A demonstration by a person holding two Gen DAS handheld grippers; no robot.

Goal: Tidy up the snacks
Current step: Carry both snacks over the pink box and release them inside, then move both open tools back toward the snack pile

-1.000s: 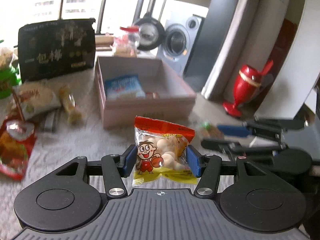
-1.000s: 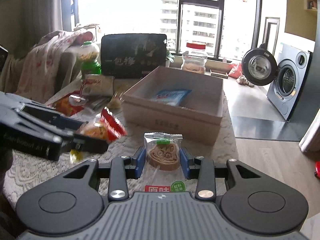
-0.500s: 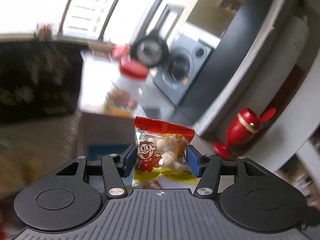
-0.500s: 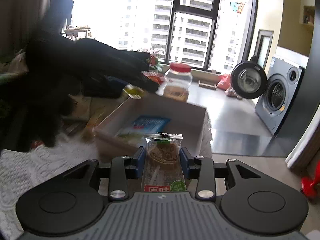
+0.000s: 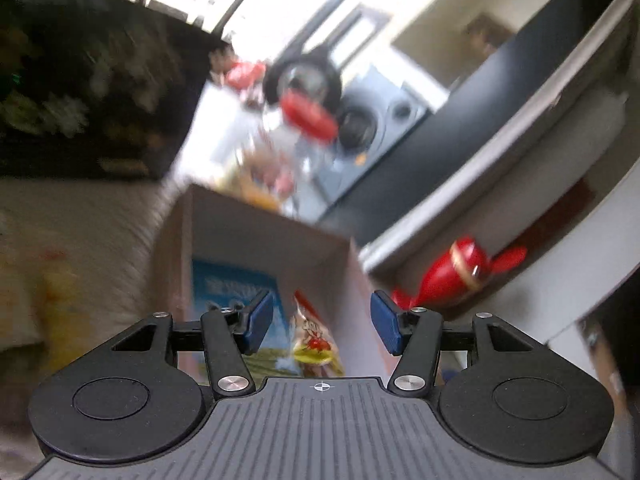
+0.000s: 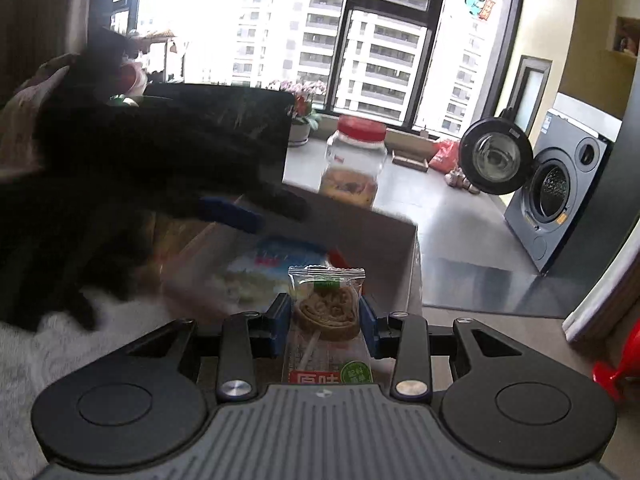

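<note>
With its blue pads spread wide, the left gripper [image 5: 322,322] holds nothing and hangs over the open cardboard box [image 5: 256,240]. Below the gap between the pads lies a red-and-yellow snack packet [image 5: 314,340] with a cartoon figure, inside the box near its right wall. The frame is smeared, so whether the packet rests flat on the box floor or leans on the wall cannot be told. Just left of it in the box lies a blue snack bag [image 5: 232,288]. Beyond the far wall of the box stands a red-lidded jar [image 5: 306,116], blurred. To the right, on the floor, is a red toy [image 5: 460,276].

Right gripper [image 6: 325,322]: pads clenched on a clear-wrapped round biscuit [image 6: 326,312], gripping it at both sides; the wrapper's printed end points back toward the camera. The biscuit is held over the near edge of the same box [image 6: 394,240], above the white lace cloth [image 6: 60,344]. The blue bag [image 6: 280,258] shows inside the box. The left gripper [image 6: 244,210] reaches in from the left over the box, dark and motion-blurred. Behind the box stand the jar [image 6: 356,164] and a black gift box [image 6: 224,128]; a washing machine [image 6: 556,192] with its door open stands at the right.
</note>
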